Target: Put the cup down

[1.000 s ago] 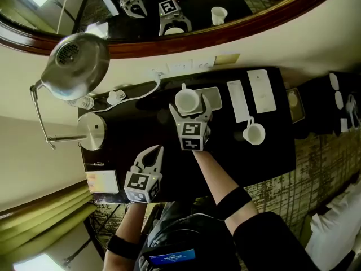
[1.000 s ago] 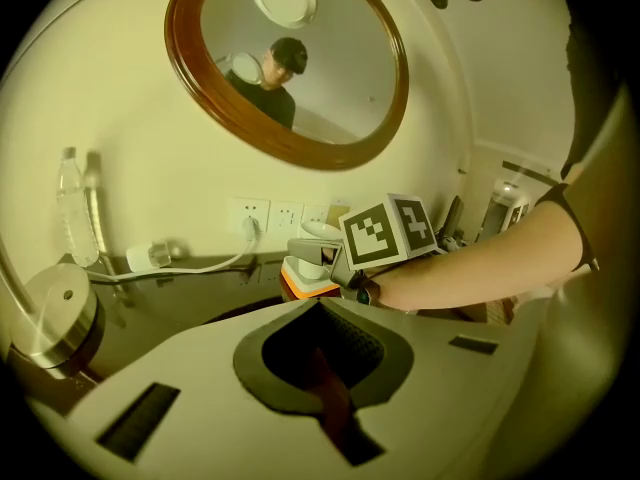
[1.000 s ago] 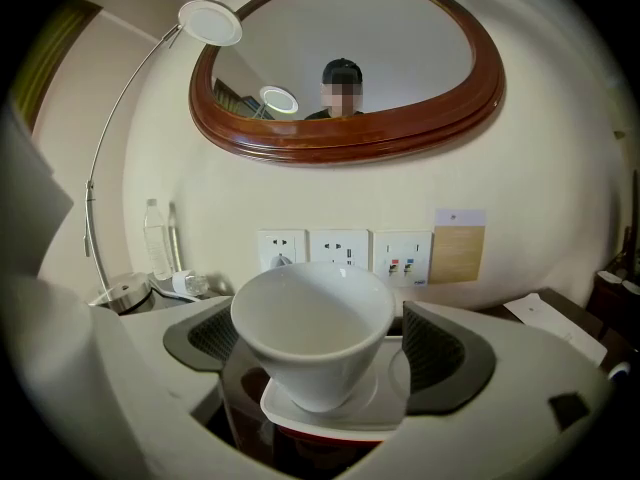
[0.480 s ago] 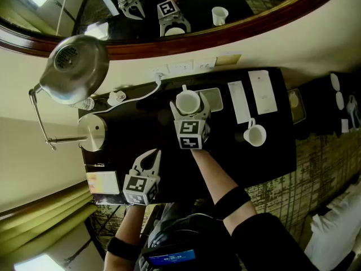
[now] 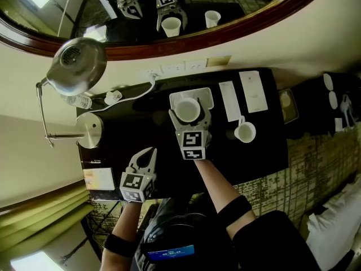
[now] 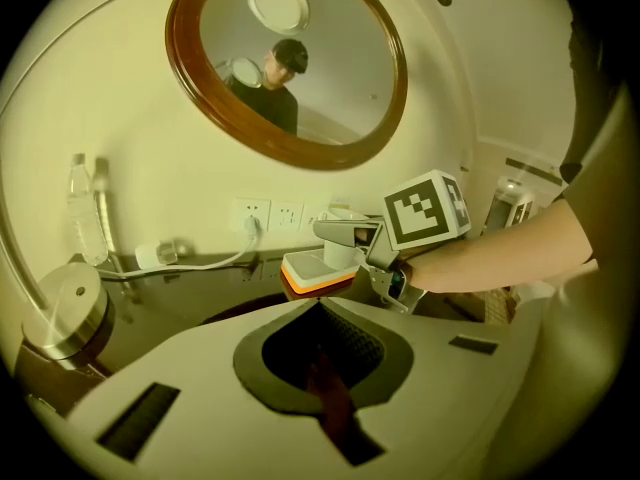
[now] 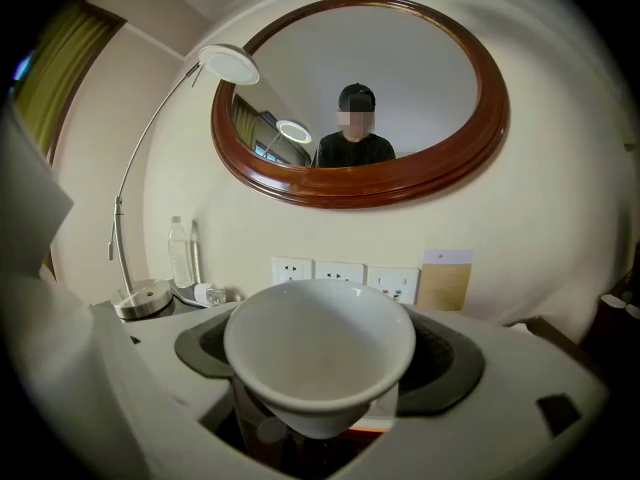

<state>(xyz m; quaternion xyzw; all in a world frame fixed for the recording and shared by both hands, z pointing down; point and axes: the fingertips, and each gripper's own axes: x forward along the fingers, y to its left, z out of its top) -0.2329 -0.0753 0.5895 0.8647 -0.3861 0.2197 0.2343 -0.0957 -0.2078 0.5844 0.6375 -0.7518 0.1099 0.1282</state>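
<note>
A white cup (image 5: pixel 187 109) sits between the jaws of my right gripper (image 5: pixel 189 114), which have just been closing and now grip it. The cup hangs above the dark table (image 5: pixel 141 134), over the near part of a white tray (image 5: pixel 206 96). The right gripper view shows the cup's open bowl (image 7: pixel 320 348) filling the space between the jaws, tilted toward the camera. In the left gripper view the right gripper holds the cup (image 6: pixel 340 240) above the orange-edged tray (image 6: pixel 310 270). My left gripper (image 5: pixel 145 154) rests shut and empty near the table's front left.
A second white cup (image 5: pixel 244 132) stands to the right of the held one. Two white cards (image 5: pixel 252 92) lie behind it. At left are a lamp base (image 5: pixel 90 130), its metal head (image 5: pixel 76 66), a bottle (image 5: pixel 79 101) and a plug with cable (image 5: pixel 113 97). A round mirror (image 5: pixel 186 38) hangs above.
My right gripper has closed on the cup and lifted it off the table; the cup now shows over the tray instead of beside it. The left gripper has stayed put.
</note>
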